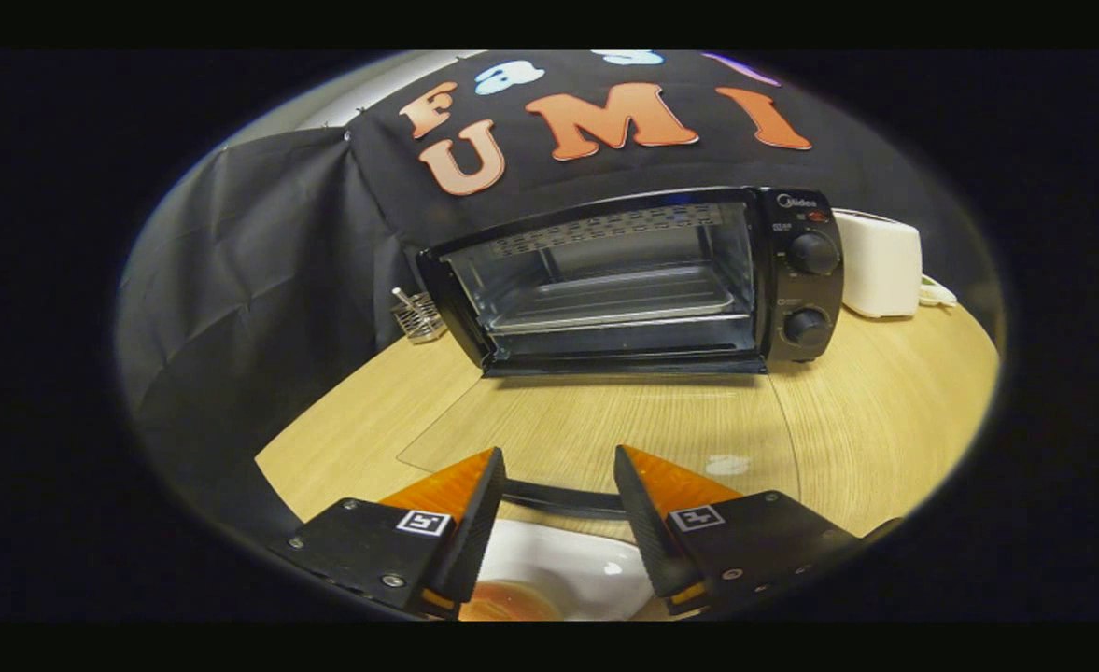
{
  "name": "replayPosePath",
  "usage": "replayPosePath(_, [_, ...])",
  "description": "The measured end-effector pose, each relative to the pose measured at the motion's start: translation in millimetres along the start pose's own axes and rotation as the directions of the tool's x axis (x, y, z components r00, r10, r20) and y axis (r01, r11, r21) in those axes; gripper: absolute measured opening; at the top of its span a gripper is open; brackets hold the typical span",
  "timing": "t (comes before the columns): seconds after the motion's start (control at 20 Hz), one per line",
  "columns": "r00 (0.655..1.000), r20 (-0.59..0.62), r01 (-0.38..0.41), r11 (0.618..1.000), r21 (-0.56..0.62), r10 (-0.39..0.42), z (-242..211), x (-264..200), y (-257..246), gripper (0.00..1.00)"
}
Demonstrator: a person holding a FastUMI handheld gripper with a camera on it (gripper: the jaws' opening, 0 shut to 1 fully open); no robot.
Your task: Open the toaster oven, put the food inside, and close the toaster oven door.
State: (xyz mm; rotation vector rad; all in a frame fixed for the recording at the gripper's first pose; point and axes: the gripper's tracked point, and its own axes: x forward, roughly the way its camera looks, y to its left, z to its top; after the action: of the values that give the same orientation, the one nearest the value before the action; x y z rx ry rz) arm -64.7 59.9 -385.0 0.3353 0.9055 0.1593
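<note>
A black toaster oven [796, 285] stands on the wooden table [894, 420] beyond my fingers. Its glass door [605, 429] is down and lies flat toward me, with the dark handle bar [563, 500] crossing between my fingers. Inside the oven a metal tray [614, 297] sits on the rack. My gripper [556, 457] is open, with nothing pressed between its fingers. Below and between the fingers sits a white plate [572, 560] with a piece of golden-brown food [512, 602] on it, partly hidden by the left finger.
Two round knobs [810, 254] sit on the oven's right panel. A white toaster [878, 263] stands to the right of the oven, at the back of the table. A small wire basket [416, 315] stands at the oven's left. Black cloth hangs behind and to the left.
</note>
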Motion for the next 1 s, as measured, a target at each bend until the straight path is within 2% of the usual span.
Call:
replayPosePath(0.2, [0.998,-0.016,-0.055,0.998,-0.031,0.054,-15.3,-38.1,18.0,0.74])
replayPosePath(0.45, [0.992,-0.083,-0.105,0.991,-0.085,0.098,-53.5,-80.0,32.6,0.91])
replayPosePath(0.55, [0.990,-0.121,-0.088,0.983,-0.163,0.069,-71.2,-90.6,30.4,0.92])
replayPosePath(0.65, [0.986,-0.149,-0.103,0.973,-0.205,0.073,-85.8,-96.3,33.1,0.92])
replayPosePath(0.9, [0.980,-0.200,-0.061,0.972,-0.229,0.015,-106.4,-87.2,20.9,0.91])
replayPosePath(1.0, [0.979,-0.200,-0.070,0.979,-0.192,0.031,-109.4,-80.8,25.2,0.86])
